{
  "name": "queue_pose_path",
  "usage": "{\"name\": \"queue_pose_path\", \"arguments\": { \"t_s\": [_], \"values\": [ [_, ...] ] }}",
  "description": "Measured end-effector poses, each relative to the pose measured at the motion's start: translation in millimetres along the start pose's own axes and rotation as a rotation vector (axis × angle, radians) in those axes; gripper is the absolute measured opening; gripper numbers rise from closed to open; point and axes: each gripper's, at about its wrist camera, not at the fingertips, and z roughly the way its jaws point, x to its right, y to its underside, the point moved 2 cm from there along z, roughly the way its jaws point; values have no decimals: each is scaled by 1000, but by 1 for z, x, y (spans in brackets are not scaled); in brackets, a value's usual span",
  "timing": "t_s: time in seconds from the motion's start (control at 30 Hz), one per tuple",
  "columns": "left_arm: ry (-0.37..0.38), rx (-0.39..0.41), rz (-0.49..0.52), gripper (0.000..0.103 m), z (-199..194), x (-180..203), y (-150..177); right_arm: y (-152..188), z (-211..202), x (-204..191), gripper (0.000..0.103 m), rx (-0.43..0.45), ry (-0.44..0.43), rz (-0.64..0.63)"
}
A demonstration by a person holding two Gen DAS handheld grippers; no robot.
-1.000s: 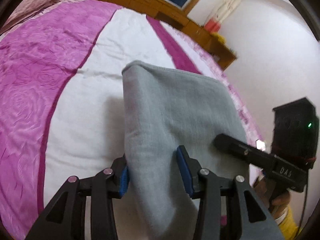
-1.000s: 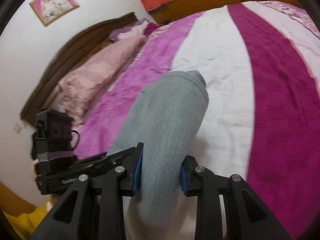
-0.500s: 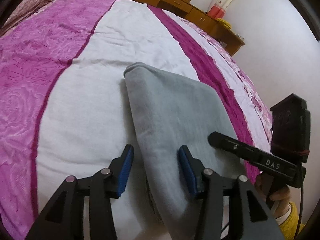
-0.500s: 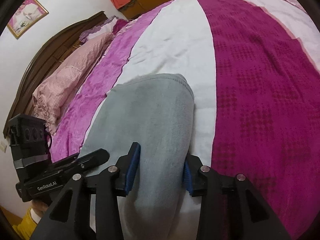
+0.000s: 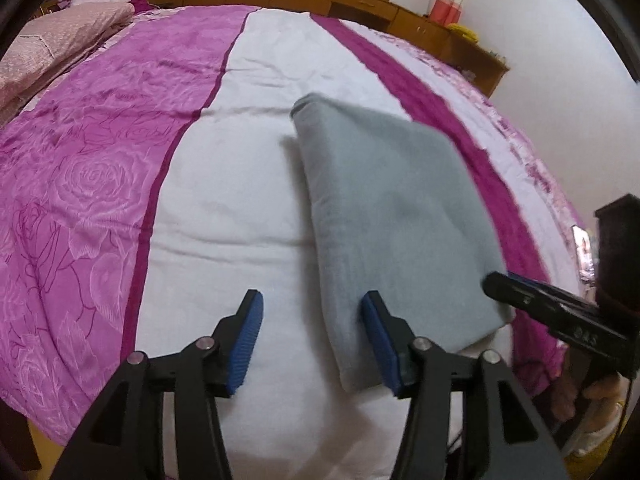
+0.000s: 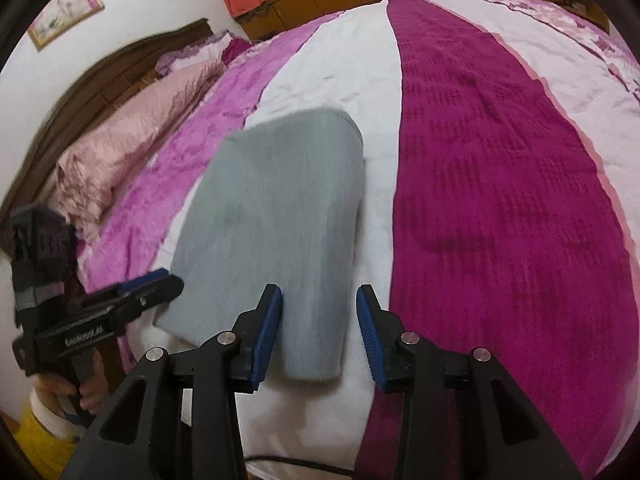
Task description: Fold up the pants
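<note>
pink-striped bedspread (image 5: 224,208) carries folded grey pants (image 5: 396,232); left gripper (image 5: 312,340) and right gripper (image 6: 318,332) jaws wide, empty.

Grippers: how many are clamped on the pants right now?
0. The left gripper is open at the near left edge of the folded pants; the right gripper is open at their near right corner. The pants lie on the bed.

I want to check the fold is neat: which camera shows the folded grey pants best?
The left wrist view: the folded grey pants lie nearly whole on the bed, edges visible. The right wrist view shows them too, but its own finger covers the near edge.
</note>
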Motion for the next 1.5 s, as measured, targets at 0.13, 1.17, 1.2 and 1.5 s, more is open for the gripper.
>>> {"name": "queue_pose_path", "arguments": {
  "t_s": [0.13, 1.17, 1.2, 1.5],
  "values": [
    [-40, 31, 41, 61, 2, 4, 4, 7, 7, 1, 33, -2, 28, -9],
    [-234, 52, 60, 103, 5, 35, 59, 60, -5, 3, 88, 50, 253, -74],
    [-232, 53, 59, 103, 6, 35, 59, 60, -4, 2, 90, 48, 259, -82],
    [-238, 60, 64, 103, 8, 34, 60, 61, 2, -1, 97, 46, 275, -111]
  ]
}}
